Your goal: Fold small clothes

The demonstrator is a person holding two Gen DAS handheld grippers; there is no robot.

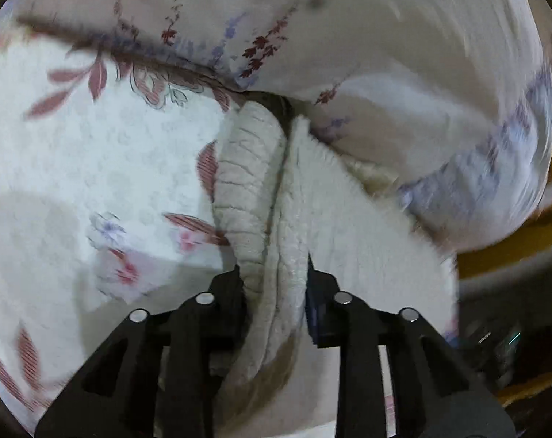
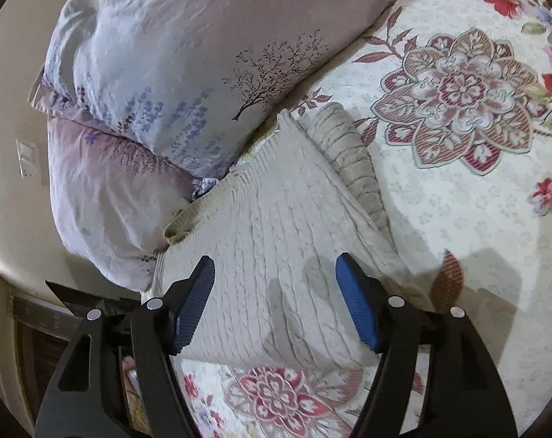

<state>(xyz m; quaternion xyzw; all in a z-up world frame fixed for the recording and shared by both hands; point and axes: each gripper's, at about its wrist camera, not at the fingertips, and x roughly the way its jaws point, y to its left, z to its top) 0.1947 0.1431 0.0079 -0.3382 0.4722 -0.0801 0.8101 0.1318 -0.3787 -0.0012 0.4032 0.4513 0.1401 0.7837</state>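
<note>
A cream ribbed knit garment (image 2: pixel 276 226) lies on the floral bedspread (image 2: pixel 476 200), against the pillows. In the left wrist view my left gripper (image 1: pixel 274 277) is shut on a bunched edge of the knit garment (image 1: pixel 250 189), which runs up between the fingers as two folds. In the right wrist view my right gripper (image 2: pixel 276 277) is open just above the garment's flat body, its blue pads (image 2: pixel 356 303) either side of it, holding nothing. A folded sleeve or side (image 2: pixel 352 160) lies along the garment's right edge.
Two lilac floral pillows (image 2: pixel 188 73) are stacked at the bed's head, touching the garment's far edge; they show in the left wrist view (image 1: pixel 385 54) too. A beige wall (image 2: pixel 16 109) and a dark bedside edge (image 2: pixel 38 314) lie to the left. Bedspread extends to the right.
</note>
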